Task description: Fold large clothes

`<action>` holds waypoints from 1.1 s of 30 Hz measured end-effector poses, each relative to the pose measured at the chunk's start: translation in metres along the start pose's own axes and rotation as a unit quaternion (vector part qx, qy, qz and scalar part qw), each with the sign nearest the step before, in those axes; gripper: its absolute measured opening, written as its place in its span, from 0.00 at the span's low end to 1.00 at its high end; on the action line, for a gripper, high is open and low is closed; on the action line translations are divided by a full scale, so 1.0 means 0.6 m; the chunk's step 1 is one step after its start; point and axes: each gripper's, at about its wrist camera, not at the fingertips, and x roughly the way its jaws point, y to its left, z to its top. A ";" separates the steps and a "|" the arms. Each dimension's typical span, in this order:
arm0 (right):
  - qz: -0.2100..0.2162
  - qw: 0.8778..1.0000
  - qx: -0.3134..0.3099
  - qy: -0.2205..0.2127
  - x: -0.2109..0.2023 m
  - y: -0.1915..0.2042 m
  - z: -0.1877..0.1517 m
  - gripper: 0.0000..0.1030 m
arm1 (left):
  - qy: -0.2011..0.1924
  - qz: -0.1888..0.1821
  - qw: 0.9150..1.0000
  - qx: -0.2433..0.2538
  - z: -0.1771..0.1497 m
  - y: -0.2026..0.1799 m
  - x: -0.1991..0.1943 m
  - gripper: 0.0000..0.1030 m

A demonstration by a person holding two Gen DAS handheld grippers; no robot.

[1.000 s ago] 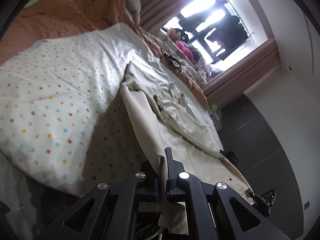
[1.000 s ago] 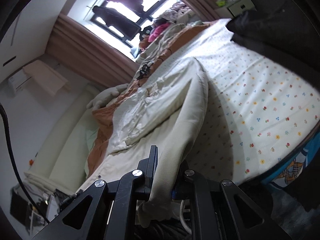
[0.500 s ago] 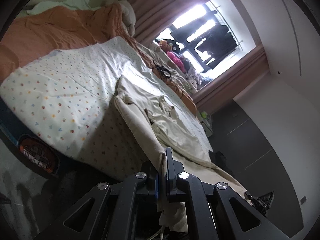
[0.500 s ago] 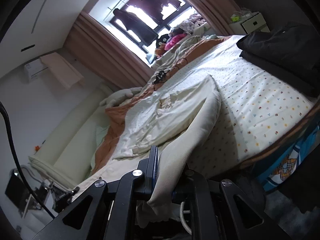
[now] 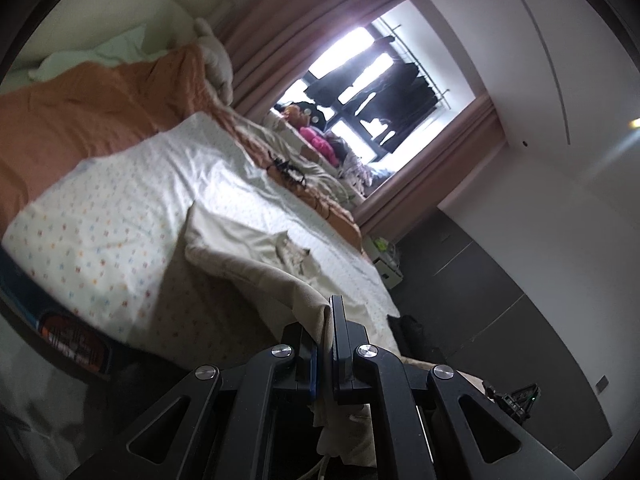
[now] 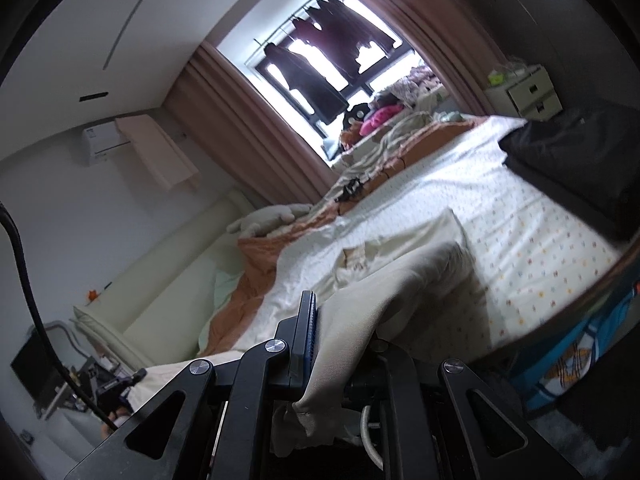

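Two wrist views over one bed (image 5: 120, 216) with a dotted white sheet.

Left view: left gripper (image 5: 325, 320) at 6 o'clock, its two black fingers (image 5: 340, 320) pressed nearly together, pinching an edge of one cream garment (image 5: 240, 248). Cloth running from the jaws up toward 10 o'clock, lifted off the sheet near the gripper, the far part lying flat mid-bed; a loose tail hanging below the jaws. One orange blanket (image 5: 80, 112) at 9 to 10 o'clock. One bright window (image 5: 360, 92) at 1 o'clock with dark clothes hanging outside, framed by two pinkish curtains (image 5: 280, 20).

Right view: right gripper (image 6: 340, 328) at 6 o'clock, two fingers (image 6: 306, 320) clamped on another edge of the same cream garment (image 6: 400, 272); only the left finger plainly visible, the right one hidden under draped cloth. Garment rising toward 1 o'clock, its rest spread flat on the sheet. One folded black garment (image 6: 580, 152) at 3 o'clock on the bed. One small white drawer unit (image 6: 524, 92) at 2 o'clock. One wall air conditioner (image 6: 102, 140) at 10 o'clock, partly under a cloth.
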 end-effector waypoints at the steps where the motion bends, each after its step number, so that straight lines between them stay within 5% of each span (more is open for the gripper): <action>1: 0.002 1.000 -0.004 -0.003 0.001 0.003 0.009 0.11 | -0.004 0.003 1.000 0.005 0.006 -0.004 0.003 0.04; 20: -0.007 1.000 0.002 -0.018 0.190 0.006 0.203 0.11 | -0.005 0.055 0.998 0.018 0.196 -0.028 0.192 0.04; 33: -0.059 0.998 -0.029 0.024 0.351 -0.027 0.296 0.11 | 0.017 0.095 0.995 0.032 0.288 0.002 0.371 0.04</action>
